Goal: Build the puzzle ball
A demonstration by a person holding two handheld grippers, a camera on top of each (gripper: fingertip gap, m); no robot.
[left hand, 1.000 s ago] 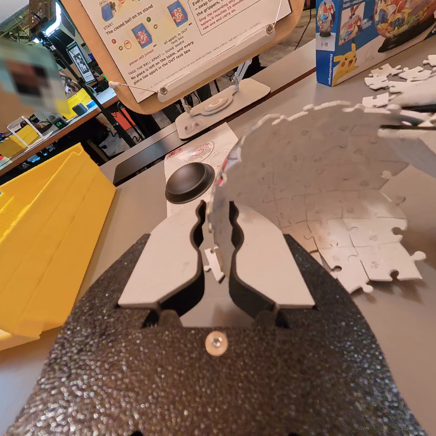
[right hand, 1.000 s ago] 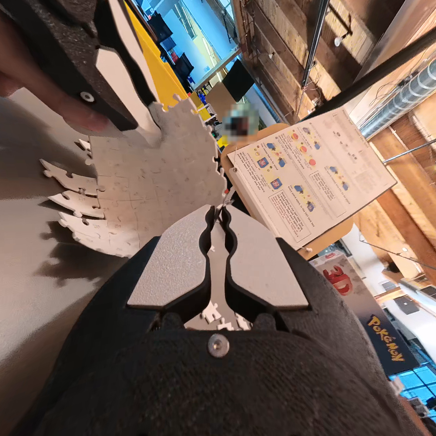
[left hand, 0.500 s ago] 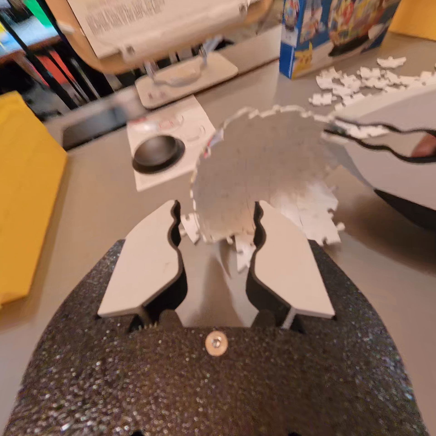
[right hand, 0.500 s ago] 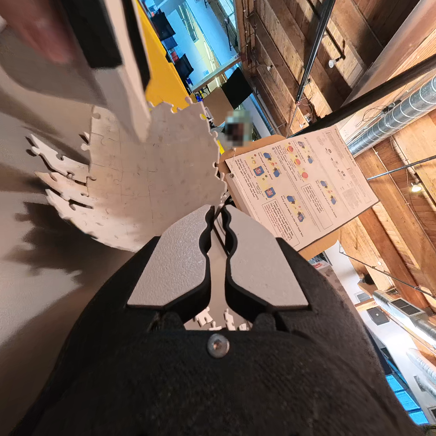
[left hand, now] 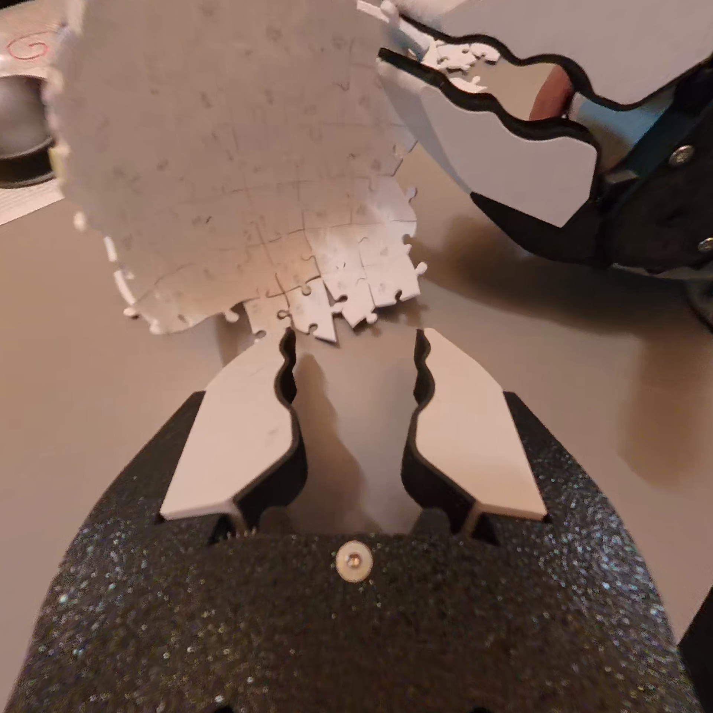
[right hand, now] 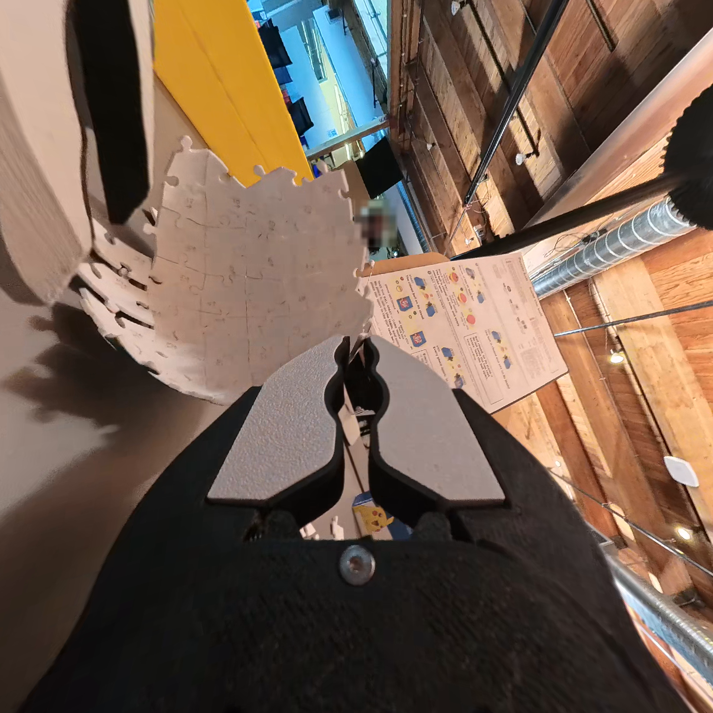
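A curved shell of joined white puzzle pieces (left hand: 231,162), the part-built puzzle ball, stands on its edge on the grey table (left hand: 77,366). My left gripper (left hand: 353,339) is open and empty, just in front of the shell's lower edge and apart from it. My right gripper (right hand: 357,341) is shut on the shell's rim; it also shows in the left wrist view (left hand: 386,50), gripping the upper right edge. In the right wrist view the shell (right hand: 250,277) curves left of my fingers, with the left gripper (right hand: 100,115) at upper left.
The black ball stand (left hand: 19,135) sits on a printed sheet (left hand: 27,50) at the far left. A yellow bin (right hand: 231,85), an instruction board (right hand: 463,328) and the puzzle box (right hand: 370,517) show in the right wrist view. Loose white pieces (left hand: 459,58) lie behind the right gripper. Tip to tip, the grippers are about 11 centimeters apart.
My left gripper has let go of the shell's edge, opened wide and drawn back and down. The right gripper keeps its hold on the rim and the shell now tilts more upright.
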